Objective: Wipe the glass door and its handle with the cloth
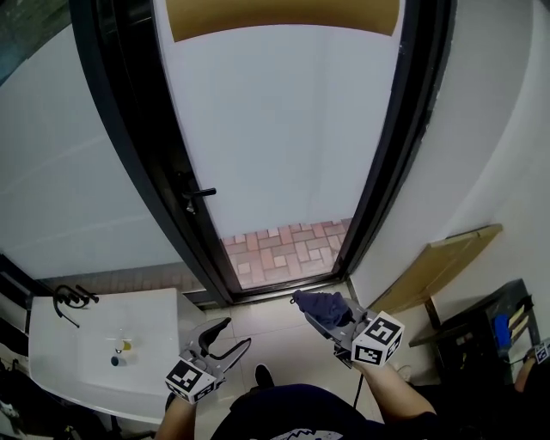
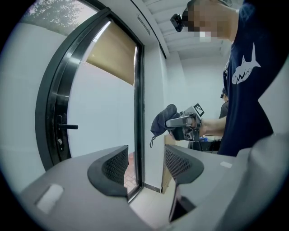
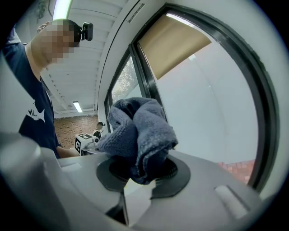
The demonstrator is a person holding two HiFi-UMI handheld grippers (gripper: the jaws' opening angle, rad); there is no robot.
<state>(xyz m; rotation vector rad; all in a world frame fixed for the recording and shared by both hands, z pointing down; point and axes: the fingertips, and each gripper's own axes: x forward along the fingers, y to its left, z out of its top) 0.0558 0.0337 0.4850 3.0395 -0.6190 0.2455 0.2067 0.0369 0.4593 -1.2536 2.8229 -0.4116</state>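
A tall black-framed glass door with frosted glass stands ahead, also seen in the left gripper view as the door and in the right gripper view as the door. Its black lever handle sticks out of the left frame, the same handle at left. My right gripper is shut on a bunched dark blue cloth, which fills its jaws as the cloth. It hangs short of the door's lower edge. My left gripper is open and holds nothing, low near the floor.
A white table with small items stands at lower left. A flat cardboard sheet leans on the right wall. A dark rack sits at far right. A tan blind covers the door's top. Brick paving shows through the bottom glass.
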